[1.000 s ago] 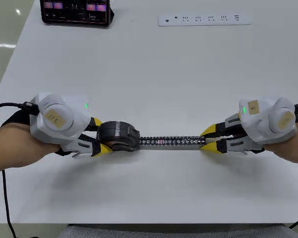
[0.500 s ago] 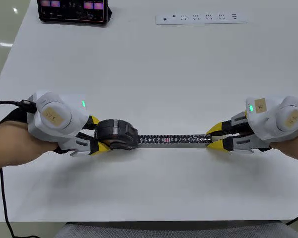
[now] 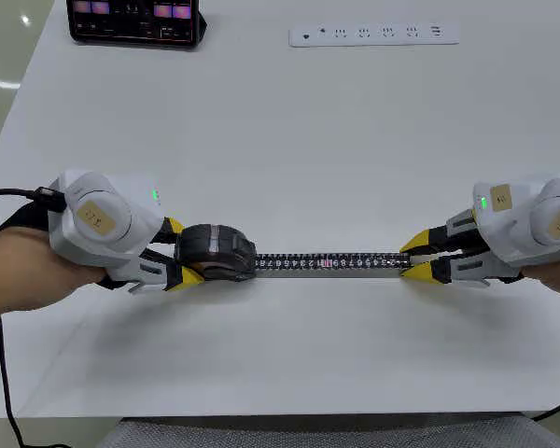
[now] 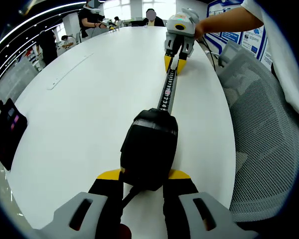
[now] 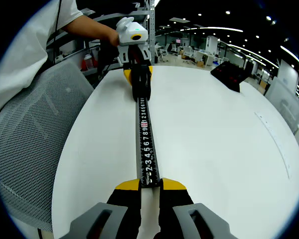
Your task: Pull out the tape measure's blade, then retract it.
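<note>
Both gripped: left gripper (image 3: 181, 252) the tape measure (image 3: 220, 252) at nine o'clock, right gripper (image 3: 413, 260) its blade (image 3: 327, 263); we needed a straight, level pull.

Near the tabletop's (image 3: 280, 140) front edge, the left gripper (image 3: 181, 252) clamps the black tape measure (image 3: 217, 252). Its blade (image 3: 327, 263) runs flat to the right gripper (image 3: 413, 259), whose yellow tips seem pinched on its end. Along the far edge lie a power strip (image 3: 373, 35) and a dark tablet (image 3: 135, 21).
</note>
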`<state>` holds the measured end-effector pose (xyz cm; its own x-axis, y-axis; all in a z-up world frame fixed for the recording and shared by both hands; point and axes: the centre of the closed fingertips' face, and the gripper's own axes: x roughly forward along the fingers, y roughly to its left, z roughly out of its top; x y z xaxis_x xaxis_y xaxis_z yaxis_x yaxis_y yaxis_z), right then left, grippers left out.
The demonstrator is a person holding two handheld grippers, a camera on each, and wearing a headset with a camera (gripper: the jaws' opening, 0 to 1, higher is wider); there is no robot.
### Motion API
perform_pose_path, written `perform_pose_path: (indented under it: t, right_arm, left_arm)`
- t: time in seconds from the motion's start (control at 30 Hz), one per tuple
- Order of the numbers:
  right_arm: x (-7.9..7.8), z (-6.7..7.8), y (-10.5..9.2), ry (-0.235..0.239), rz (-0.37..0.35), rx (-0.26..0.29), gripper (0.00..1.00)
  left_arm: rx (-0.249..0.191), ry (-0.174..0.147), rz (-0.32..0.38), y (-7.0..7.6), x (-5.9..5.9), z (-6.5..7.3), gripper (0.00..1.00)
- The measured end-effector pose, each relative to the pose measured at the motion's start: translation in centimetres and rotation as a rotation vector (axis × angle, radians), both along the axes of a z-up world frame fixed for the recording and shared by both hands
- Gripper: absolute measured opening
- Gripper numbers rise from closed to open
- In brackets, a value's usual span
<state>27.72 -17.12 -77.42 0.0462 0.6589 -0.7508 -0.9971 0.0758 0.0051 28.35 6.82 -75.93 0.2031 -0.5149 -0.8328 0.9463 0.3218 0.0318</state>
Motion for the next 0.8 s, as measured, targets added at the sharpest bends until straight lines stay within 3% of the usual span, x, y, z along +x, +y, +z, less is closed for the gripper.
perform_pose_path:
  t: [0.8]
  right_arm:
    - [0.0, -0.2, -3.2, -0.003, -0.002, -0.072, 0.09]
  left_arm:
    - [0.000, 0.000, -0.002, 0.0, 0.0, 0.0, 0.25]
